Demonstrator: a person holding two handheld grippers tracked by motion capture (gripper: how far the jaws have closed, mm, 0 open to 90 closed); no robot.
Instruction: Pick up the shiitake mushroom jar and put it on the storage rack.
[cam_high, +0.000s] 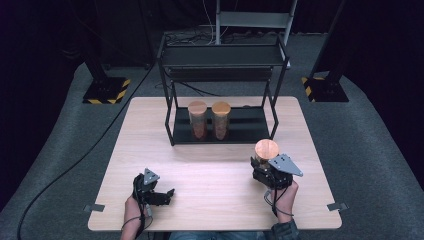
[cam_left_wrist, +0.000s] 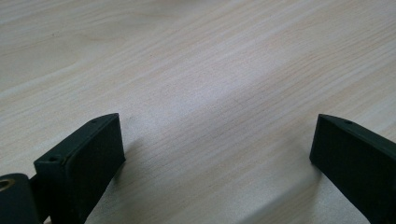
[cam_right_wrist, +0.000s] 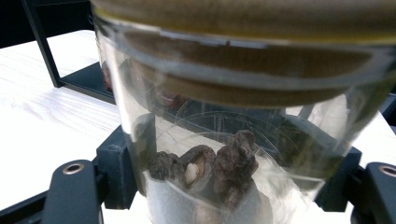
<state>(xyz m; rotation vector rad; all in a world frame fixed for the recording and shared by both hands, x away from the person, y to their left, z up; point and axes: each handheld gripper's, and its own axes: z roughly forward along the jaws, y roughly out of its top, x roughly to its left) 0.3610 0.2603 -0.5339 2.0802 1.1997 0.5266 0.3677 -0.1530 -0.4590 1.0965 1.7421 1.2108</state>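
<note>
Both claws are matt black. The left claw carries a small grey three-cornered plate on top, the right claw a larger one with dark holes. Black cables trail along both forearms. A dark cuff covers the right wrist.

Wooden table, on which a black two-tier rack is set; two wood-lidded jars are stood on its lower shelf. A third jar is held in the right gripper; the left gripper is kept open above bare tabletop.
</note>
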